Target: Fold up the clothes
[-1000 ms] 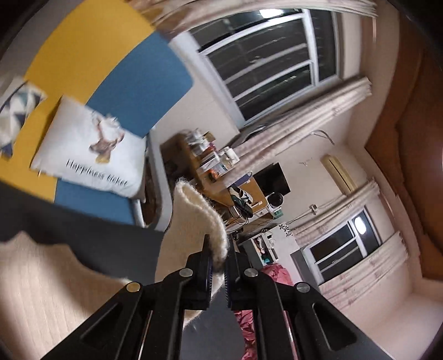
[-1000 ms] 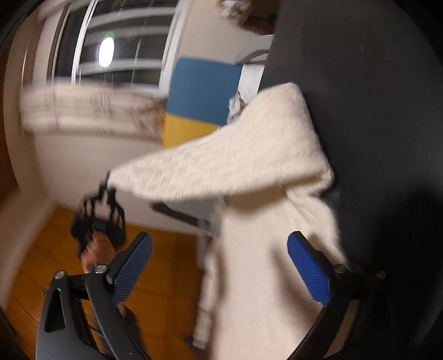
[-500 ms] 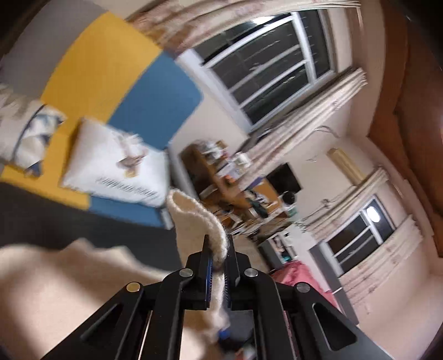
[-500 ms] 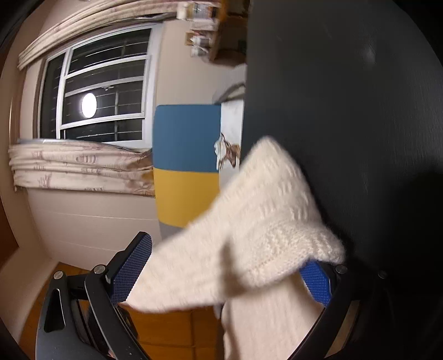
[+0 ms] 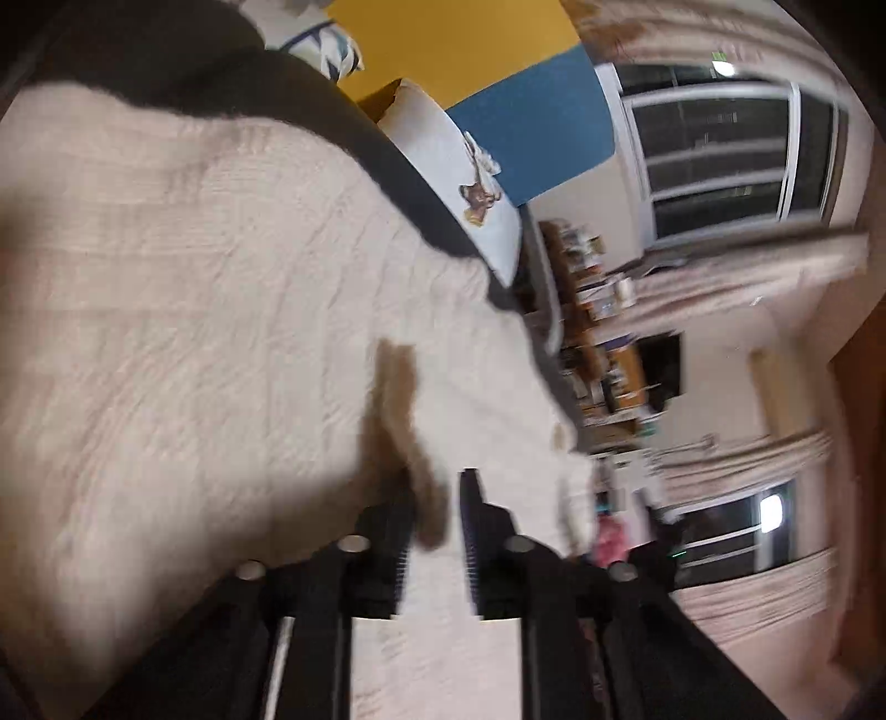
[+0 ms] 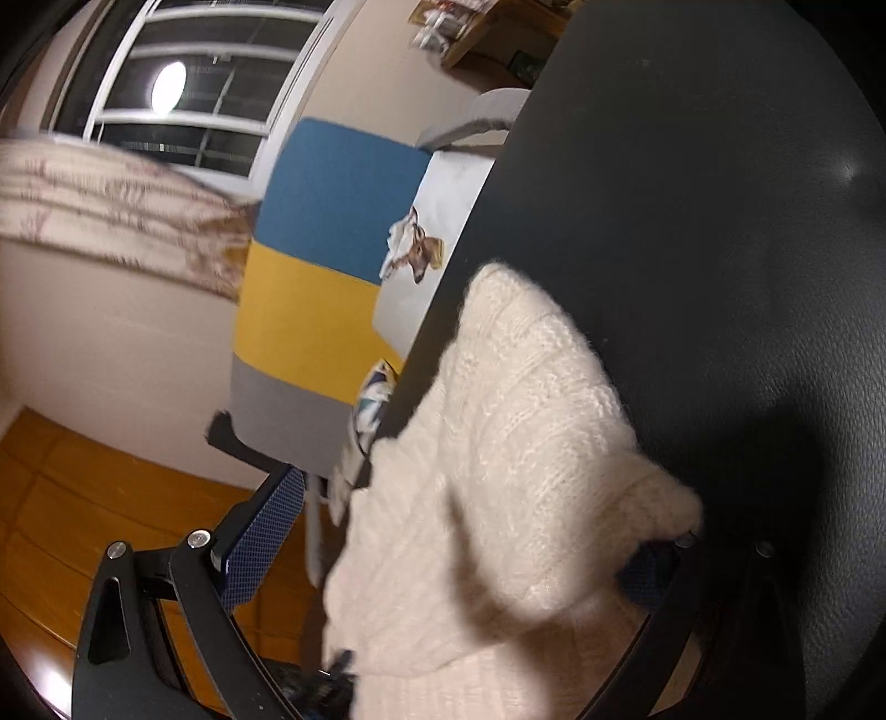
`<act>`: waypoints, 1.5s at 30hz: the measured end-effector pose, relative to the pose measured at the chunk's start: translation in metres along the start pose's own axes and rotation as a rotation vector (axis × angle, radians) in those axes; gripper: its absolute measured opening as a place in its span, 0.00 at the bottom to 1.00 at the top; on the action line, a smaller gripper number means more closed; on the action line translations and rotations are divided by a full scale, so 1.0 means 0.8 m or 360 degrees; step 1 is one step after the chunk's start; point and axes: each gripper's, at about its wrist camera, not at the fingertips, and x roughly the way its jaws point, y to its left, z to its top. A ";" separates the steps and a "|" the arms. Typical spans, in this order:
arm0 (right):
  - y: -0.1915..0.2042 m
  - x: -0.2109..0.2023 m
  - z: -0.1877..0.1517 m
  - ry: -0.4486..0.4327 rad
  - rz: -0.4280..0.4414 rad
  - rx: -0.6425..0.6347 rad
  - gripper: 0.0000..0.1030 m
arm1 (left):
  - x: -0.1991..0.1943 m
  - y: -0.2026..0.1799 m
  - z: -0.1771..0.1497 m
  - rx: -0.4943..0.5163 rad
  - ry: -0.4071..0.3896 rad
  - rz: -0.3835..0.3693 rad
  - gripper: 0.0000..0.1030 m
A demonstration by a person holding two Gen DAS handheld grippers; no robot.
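A cream knitted sweater (image 5: 194,304) lies spread on a black leather-like surface (image 5: 166,61). My left gripper (image 5: 437,498) is low over it and its jaws are opening. A shadowed fold of the knit sits in the narrow gap between them, and the pads are apart from it. In the right wrist view a folded sleeve of the sweater (image 6: 515,443) is draped over the garment's body. It lies between the wide-apart blue pads (image 6: 266,531) of my right gripper (image 6: 476,515), which is open. The knit hides most of the right-hand pad.
A white printed pillow (image 5: 470,183) and a patterned pillow (image 5: 326,50) lean on a blue and yellow headboard (image 6: 332,221). A cluttered desk (image 5: 587,310), windows and curtains are behind. Wooden floor (image 6: 83,487) lies beyond the black surface's (image 6: 692,221) edge.
My left gripper came down from mid-air onto the spread sweater with the sleeve, and its shut jaws have parted. The sleeve dropped and now lies folded over the body.
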 end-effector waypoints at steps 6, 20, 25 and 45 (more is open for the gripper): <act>0.012 0.008 0.002 0.0069 -0.0068 -0.0091 0.98 | 0.029 -0.021 0.020 0.0143 0.0065 0.0142 0.06; 0.026 0.027 -0.012 0.0158 -0.0069 -0.0254 0.98 | -0.005 -0.014 0.002 0.0398 -0.0141 0.0467 0.09; 0.004 0.004 0.000 0.0110 0.0121 -0.0032 0.98 | -0.007 -0.012 0.005 0.0319 -0.0102 0.0458 0.10; -0.025 -0.041 -0.030 0.0132 0.0394 0.0243 0.98 | 0.205 -0.289 -0.022 0.1044 0.0415 0.0226 0.31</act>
